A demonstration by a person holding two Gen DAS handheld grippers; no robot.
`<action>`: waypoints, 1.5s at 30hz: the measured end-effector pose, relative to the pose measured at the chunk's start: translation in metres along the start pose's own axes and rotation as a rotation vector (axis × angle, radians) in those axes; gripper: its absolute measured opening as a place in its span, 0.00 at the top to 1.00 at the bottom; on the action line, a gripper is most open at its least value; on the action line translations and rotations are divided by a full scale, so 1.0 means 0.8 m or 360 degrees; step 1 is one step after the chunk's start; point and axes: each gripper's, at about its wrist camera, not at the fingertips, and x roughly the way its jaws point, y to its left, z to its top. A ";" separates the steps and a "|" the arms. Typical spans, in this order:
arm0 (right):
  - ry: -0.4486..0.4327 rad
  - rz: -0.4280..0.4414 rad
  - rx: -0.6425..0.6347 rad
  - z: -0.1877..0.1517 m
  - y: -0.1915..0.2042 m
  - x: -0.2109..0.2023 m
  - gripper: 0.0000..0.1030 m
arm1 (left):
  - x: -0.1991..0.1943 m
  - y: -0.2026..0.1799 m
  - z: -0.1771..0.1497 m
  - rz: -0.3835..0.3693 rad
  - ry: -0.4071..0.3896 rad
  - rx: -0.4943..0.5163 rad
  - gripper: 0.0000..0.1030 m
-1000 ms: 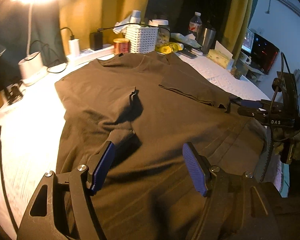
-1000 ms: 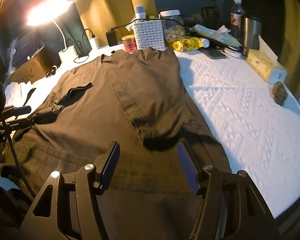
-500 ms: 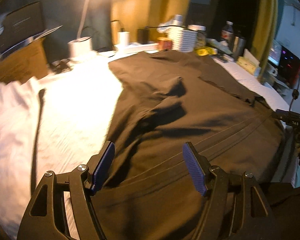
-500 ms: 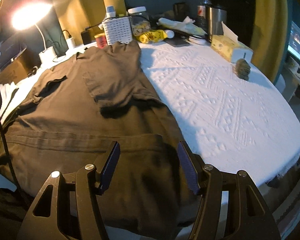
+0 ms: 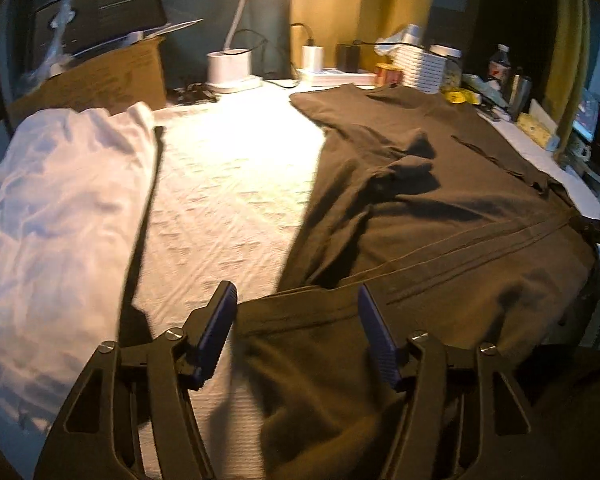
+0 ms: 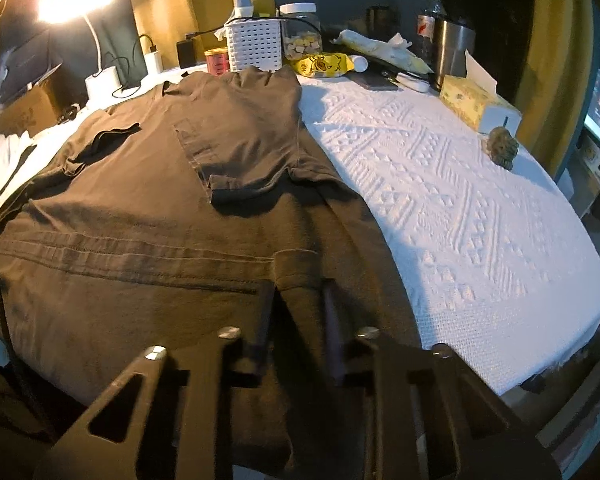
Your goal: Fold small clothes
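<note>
A dark brown T-shirt (image 5: 440,208) lies flat on the white textured tablecloth (image 6: 440,200), collar far, hem near, both sleeves folded inward. My left gripper (image 5: 296,320) hovers at the shirt's near left hem corner. Its blue pads (image 5: 220,320) stand apart and are closing, with the hem cloth lying between them untouched. In the right wrist view the T-shirt (image 6: 160,208) fills the left half. My right gripper (image 6: 296,300) is at the near right hem corner, its jaws closing, drawn tight on a raised fold of the hem.
A white garment pile (image 5: 60,208) lies left of the shirt, with a cardboard box (image 5: 100,76) and a lamp base (image 5: 230,68) behind. A white basket (image 6: 256,46), jars, a steel tumbler (image 6: 452,52) and a tissue box (image 6: 476,104) line the far side. The table edge (image 6: 540,360) is near right.
My left gripper swung left from the shirt's middle to its lower left corner, its jaws narrowing slightly. My right gripper came down to the right hem corner and closed on the cloth.
</note>
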 end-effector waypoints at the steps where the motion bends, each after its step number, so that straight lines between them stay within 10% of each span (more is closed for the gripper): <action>1: 0.0000 0.0001 -0.0010 0.000 0.002 -0.001 0.87 | 0.000 0.004 -0.002 0.0018 0.0001 -0.0015 0.40; 10: -0.0096 -0.0026 -0.0040 0.004 0.010 -0.027 0.90 | -0.003 0.007 -0.014 0.0015 0.0014 -0.0002 0.91; 45: -0.0387 -0.0035 0.0029 0.050 -0.001 -0.082 0.90 | -0.065 -0.001 0.073 0.0085 -0.0342 0.0117 0.95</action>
